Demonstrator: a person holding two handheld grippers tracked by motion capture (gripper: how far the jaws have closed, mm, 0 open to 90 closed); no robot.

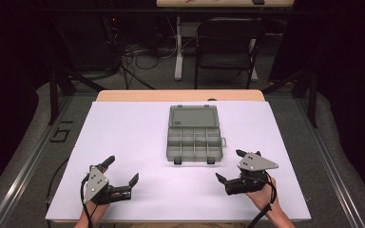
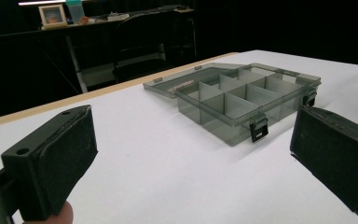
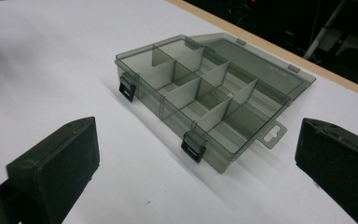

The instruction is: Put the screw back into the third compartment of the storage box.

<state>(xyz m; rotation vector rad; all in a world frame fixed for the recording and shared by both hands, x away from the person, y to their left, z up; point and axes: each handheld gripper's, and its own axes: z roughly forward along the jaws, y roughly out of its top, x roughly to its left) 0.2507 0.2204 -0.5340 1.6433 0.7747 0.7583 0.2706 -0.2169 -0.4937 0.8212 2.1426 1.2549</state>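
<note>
**Open box, two grippers waiting: where it could slip**

Mid-table, on the white sheet [image 1: 123, 142], sat the grey see-through box [image 1: 194, 142], lid [image 1: 193, 116] laid flat behind it toward the far edge, divided tray facing the person. Both grippers hung back on the near side, well apart from it. The left gripper [image 1: 121, 176] rested low at the near left, jaws spread wide with nothing between them; in the left gripper view the box [image 2: 242, 100] lay ahead and to the right. The right gripper [image 1: 231, 165] sat at the near right, jaws just as wide and just as empty, its own view looking across at the box [image 3: 205, 107] and its two black latches [image 3: 193, 145].

Now the risks, as I judged them. That box looked light and the sheet smooth, so a one-sided nudge would likely have skated it away rather than moved the lid. The lid lay flat, so a jaw might have struggled to get under its edge and could have scraped or tipped the whole tray. The thin dividers seemed loose-fitted; a knock could have popped one out. The latches were small, and a wide jaw could easily have missed or pressed them askew. Something small may have lain in one middle compartment, too faint to call.

Writing? None readable: no brand or label on box, sheet or grippers.
</note>
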